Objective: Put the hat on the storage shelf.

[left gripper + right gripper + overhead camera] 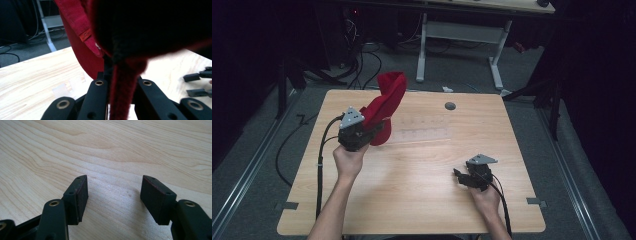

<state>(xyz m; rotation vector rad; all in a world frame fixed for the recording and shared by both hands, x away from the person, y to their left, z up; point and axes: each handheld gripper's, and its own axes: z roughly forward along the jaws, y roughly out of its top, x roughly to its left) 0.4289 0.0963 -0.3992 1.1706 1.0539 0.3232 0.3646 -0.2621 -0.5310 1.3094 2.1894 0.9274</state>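
Red cloth (pixel 387 102), some soft garment with a small orange tag sewn near a seam, hangs lifted above the far left part of the table (pixel 412 200), its top end standing up past the table's back edge and its lower end just above the wood. The left gripper (pixel 371 131) has its jaws pressed together on a fold of it; in the left gripper view the red fabric (pixel 122 87) runs up tightly between the two black jaws. Holding it by one fold and raised probably lets the rest hang free, so it can be shaken out or laid flat. The right gripper (pixel 460 176) rests low over the near right part of the table, well apart from the cloth, its jaws spread with nothing but bare wood between them (pixel 113 195), likely ready to take a second edge. No box, bin or other container stands on the table; a small round grey cap (pixel 450 106) sits in the wood near the far edge.
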